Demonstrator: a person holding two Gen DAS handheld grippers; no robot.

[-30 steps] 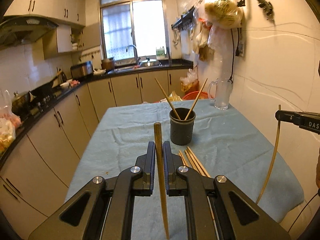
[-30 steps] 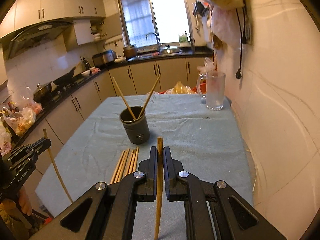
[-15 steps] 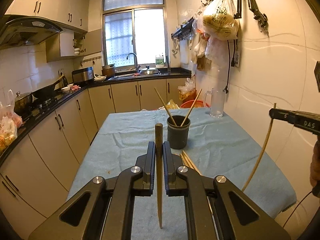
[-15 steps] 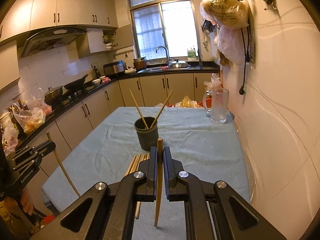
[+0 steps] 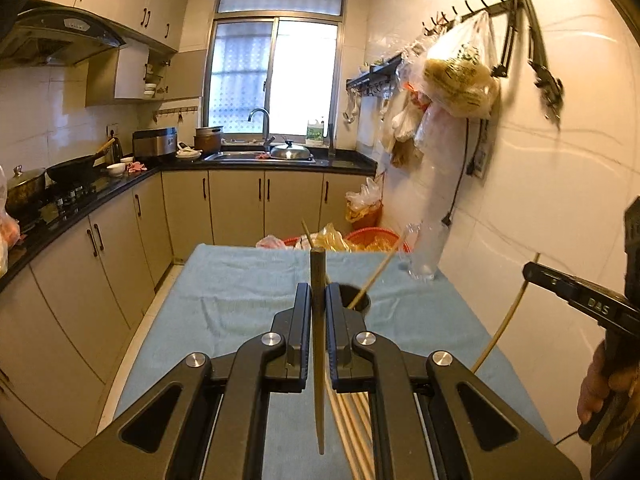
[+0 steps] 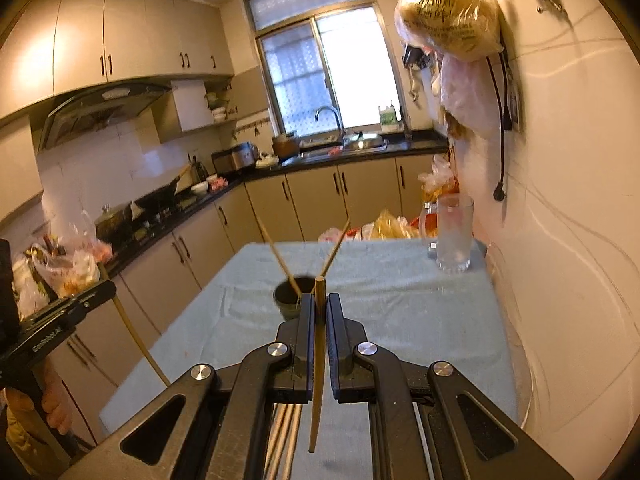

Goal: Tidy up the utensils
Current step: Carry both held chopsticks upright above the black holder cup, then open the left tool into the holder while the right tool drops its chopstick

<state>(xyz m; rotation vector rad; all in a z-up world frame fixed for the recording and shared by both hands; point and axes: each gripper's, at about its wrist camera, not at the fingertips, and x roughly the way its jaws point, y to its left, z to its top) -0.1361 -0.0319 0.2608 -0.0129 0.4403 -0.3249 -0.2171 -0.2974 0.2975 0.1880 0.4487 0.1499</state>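
Observation:
My left gripper (image 5: 318, 300) is shut on a wooden chopstick (image 5: 318, 344), held upright above the table. My right gripper (image 6: 319, 308) is shut on another chopstick (image 6: 318, 364), also upright. A dark utensil cup (image 6: 289, 300) stands mid-table with two chopsticks leaning in it; it also shows in the left wrist view (image 5: 358, 304), partly hidden behind my fingers. Several loose chopsticks (image 5: 350, 424) lie on the blue cloth below the grippers, also seen in the right wrist view (image 6: 286, 436). Each gripper shows in the other's view, the right (image 5: 576, 296) and the left (image 6: 64, 320).
The table with the blue cloth (image 5: 240, 292) stands against the right wall. A glass mug (image 6: 454, 234) stands at its far right corner. Bags hang from wall hooks (image 5: 460, 76). Cabinets and a counter (image 5: 96, 208) run along the left. Baskets and bags sit beyond the table's far end.
Both grippers have risen and pulled back from the table with their chopsticks. The cup now sits lower and partly behind the fingers in both views.

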